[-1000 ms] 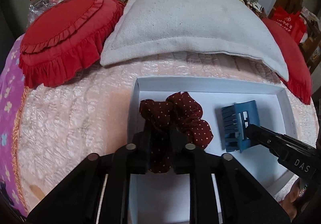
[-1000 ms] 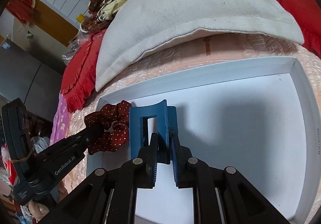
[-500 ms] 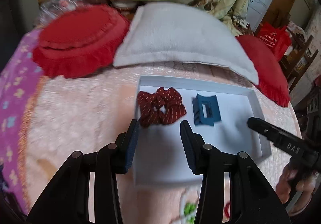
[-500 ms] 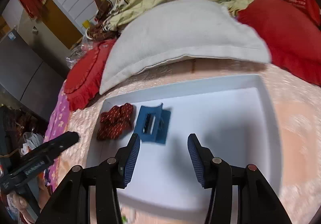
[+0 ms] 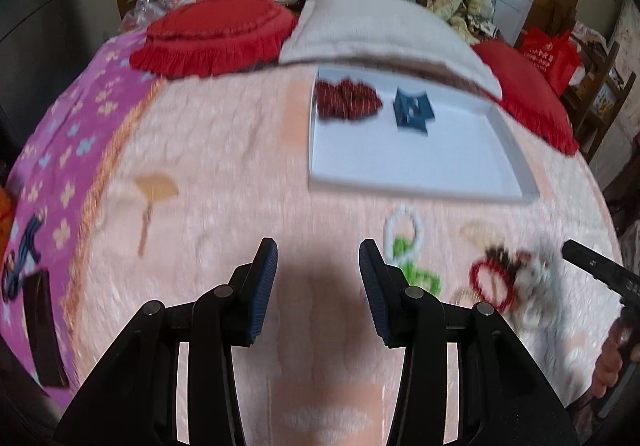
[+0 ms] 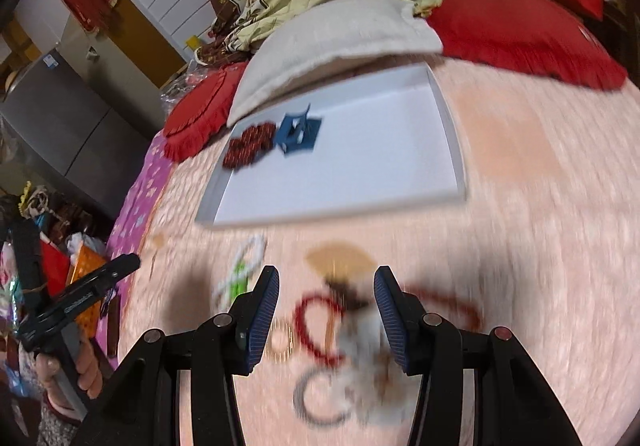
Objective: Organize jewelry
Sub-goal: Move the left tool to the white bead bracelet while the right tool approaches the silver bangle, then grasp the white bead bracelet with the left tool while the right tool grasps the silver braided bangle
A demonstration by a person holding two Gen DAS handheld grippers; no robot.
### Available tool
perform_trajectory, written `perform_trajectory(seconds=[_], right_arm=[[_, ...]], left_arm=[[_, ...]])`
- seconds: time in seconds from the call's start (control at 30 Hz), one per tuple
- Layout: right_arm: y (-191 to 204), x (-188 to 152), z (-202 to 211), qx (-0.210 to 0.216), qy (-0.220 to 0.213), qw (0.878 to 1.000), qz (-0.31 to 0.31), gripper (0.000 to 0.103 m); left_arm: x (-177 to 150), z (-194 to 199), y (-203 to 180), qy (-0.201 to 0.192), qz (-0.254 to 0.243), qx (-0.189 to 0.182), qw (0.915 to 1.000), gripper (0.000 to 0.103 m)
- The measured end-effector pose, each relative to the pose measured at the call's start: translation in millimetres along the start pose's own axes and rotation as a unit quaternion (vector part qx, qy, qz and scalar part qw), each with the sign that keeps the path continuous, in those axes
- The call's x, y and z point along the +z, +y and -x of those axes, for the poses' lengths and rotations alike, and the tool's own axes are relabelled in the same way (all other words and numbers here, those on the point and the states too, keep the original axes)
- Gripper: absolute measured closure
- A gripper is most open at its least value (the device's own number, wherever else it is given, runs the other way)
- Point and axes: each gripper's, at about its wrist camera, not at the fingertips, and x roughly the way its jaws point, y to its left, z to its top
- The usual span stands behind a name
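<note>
Red beaded bracelet loop [image 6: 316, 326] lies just ahead of our empty, parted right gripper [image 6: 326, 320] — nearer it than our left gripper [image 5: 318, 292], parted too, over bare pink bedspread [image 5: 224, 174].

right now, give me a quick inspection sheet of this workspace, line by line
surface: pink quilted bedspread, purple flowered cloth along its edge.
job's things: white tray holds a dark red dotted scrunchie and a blue claw clip, side by side at its far end. On the bedspread nearer the camera lie a red bead bracelet, a white and green bead bracelet, a grey ring and other blurred pieces.
clutter: red frilled cushions, grey pillow, floral quilt behind.
grippers: left gripper open, nothing between the jaws; right gripper open above the loose pieces, gripping none.
cables: nothing seen.
surroundings: red bag, wooden chair, grey fridge.
</note>
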Motion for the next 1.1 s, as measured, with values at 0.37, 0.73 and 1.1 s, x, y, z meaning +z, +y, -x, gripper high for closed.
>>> perform_trajectory(seconds=[0.37,0.73,1.1], right_arm=[[-24,-70,20,-0.025,-0.007,1.000,0.014,0.056],[-23,-81,13,-0.032,-0.024,0.999,0.031,0.056],[-20,-74,-2,-0.021,-0.026,0.999,0.043,0.056]], left_arm=[[-40,-29,-13,0.031,-0.013,-0.012,0.9994,0.061],[-19,-82,-31,0.051,-0.044,-0.043,0.9968,0.061],[-18,-82,-34,0.043,-0.054,-0.007,0.9976,0.095]])
